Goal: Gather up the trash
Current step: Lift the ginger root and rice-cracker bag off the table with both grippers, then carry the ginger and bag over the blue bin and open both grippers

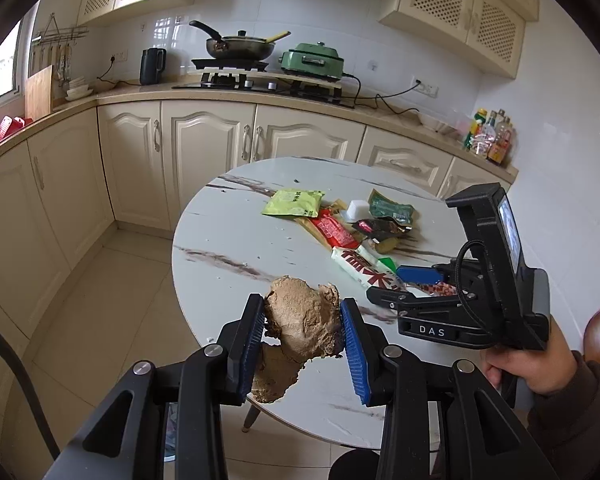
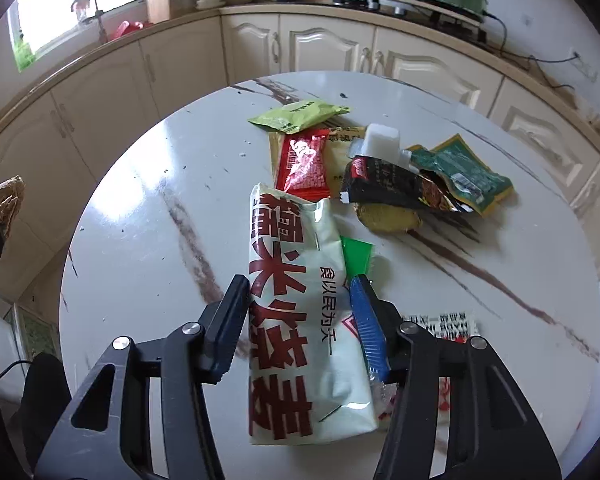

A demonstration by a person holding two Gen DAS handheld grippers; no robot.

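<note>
Here, in the left wrist view, the left gripper (image 1: 303, 326) is clamped on a crumpled brown paper wad (image 1: 300, 320), held in the air over the near edge of the round marble tabletop (image 1: 228, 240). The wad bulges out above and below the blue pads (image 1: 252, 344), so only its middle is pinched; a soft, springy wad may slip free if the hand tilts or jolts. To the right, a hand (image 1: 520, 364) carries the right gripper (image 1: 384, 282), lowered onto the wrapper pile.

In the right wrist view, the right gripper (image 2: 300, 320) stands part open, its jaws straddling the long white wrapper with red lettering (image 2: 296, 312); the left pad appears to touch the wrapper's edge, but a firm grip is not evident. The remaining trash lies beyond: a lime-green packet (image 2: 300, 116), a red sachet (image 2: 304, 164), a dark torn pouch (image 2: 396, 188) and a green pouch (image 2: 464, 176), all overlapping. Likely faults: the glossy film buckles and slides out as the jaws close, or the right pad snags the green scrap (image 2: 356, 252) and printed wrapper (image 2: 448, 324) beneath, dragging neighbours off the tabletop.
</note>
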